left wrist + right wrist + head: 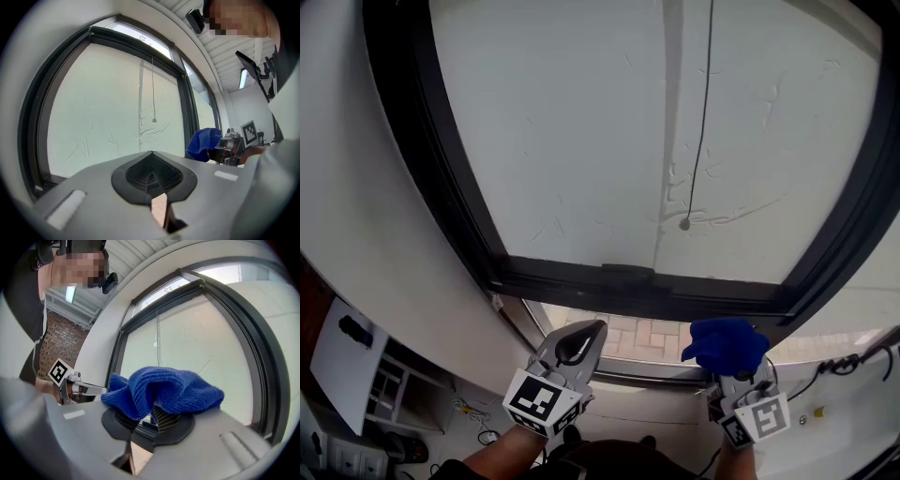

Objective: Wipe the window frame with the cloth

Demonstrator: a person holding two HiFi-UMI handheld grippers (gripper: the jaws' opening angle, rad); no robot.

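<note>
A dark window frame (637,281) surrounds a pale frosted pane; its lower rail crosses the middle of the head view. My right gripper (733,367) is shut on a bunched blue cloth (724,344), held just below the right part of the lower rail, not touching it. The cloth (161,390) bulges over the jaws in the right gripper view and the same cloth (202,144) shows at the right of the left gripper view. My left gripper (581,339) is shut with nothing in it, below the rail's middle. The frame (35,117) curves along the left there.
A thin cord with a small end weight (684,224) hangs down in front of the pane. A white wall (366,234) runs along the frame's left side. Below lie a brick-paved strip (633,336), white shelving (356,375) and cables (844,364).
</note>
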